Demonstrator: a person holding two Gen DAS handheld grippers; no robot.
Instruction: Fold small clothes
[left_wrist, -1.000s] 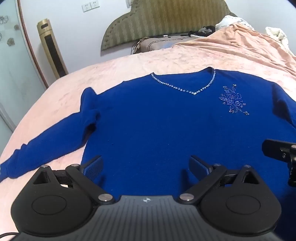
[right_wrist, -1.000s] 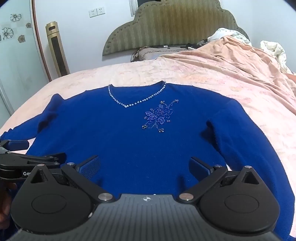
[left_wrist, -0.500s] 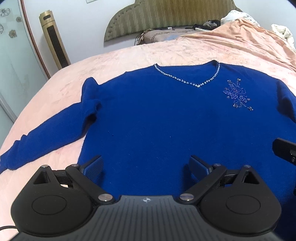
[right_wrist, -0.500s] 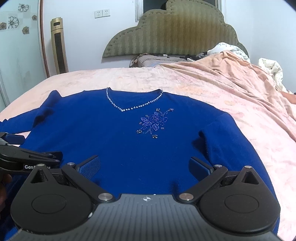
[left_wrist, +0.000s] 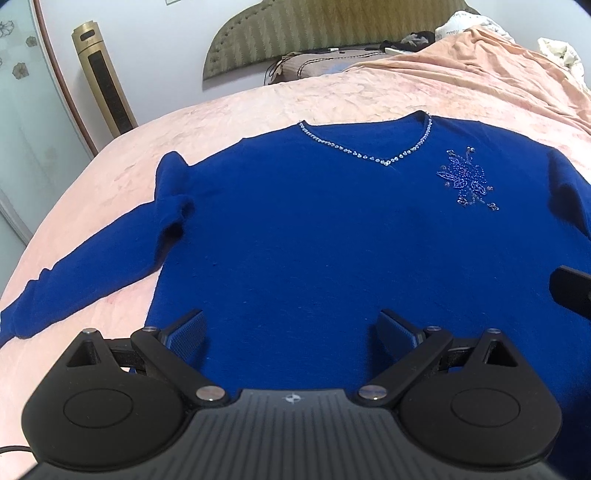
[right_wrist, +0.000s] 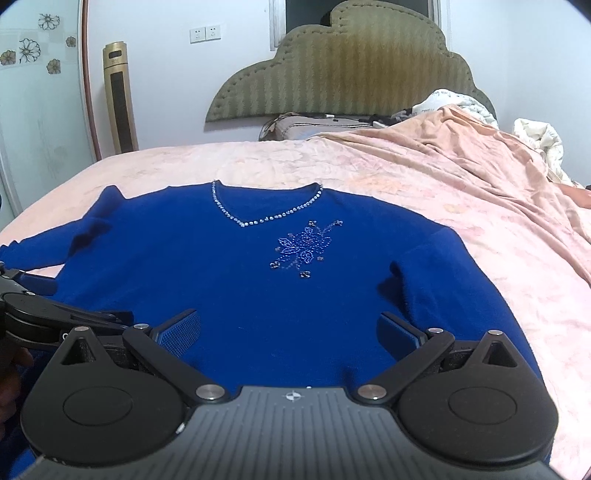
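Pink, faintly patterned bed cover (right_wrist: 461, 206) spreads over the whole bed, with an olive scalloped headboard (right_wrist: 343, 74) against the white wall and a gold tower fan (right_wrist: 118, 96) in the corner. On the cover lies the royal-blue knitted sweater with a beaded V-neck and beaded flower (left_wrist: 332, 240), face up, hem nearest the cameras, not yet folded.

The left gripper (left_wrist: 291, 332) and the right gripper (right_wrist: 290, 330) both hang over the hem with fingers spread wide and nothing between them.

Risks, as I judge them: the knit is soft and thick, so a pinch at the hem may catch only the top layer, and the front would lift away from the back. The beadwork could snag on a finger pad if the fold drags across it. The cover beneath is loose and could be pinched together with the sweater.

Only the left wrist view shows the sweater's left sleeve (left_wrist: 85, 273) stretched fully outward to its cuff. The right wrist view alone shows the other sleeve (right_wrist: 465, 291) running down the body's side, plus the crumpled white bedding (right_wrist: 535, 144) beyond.
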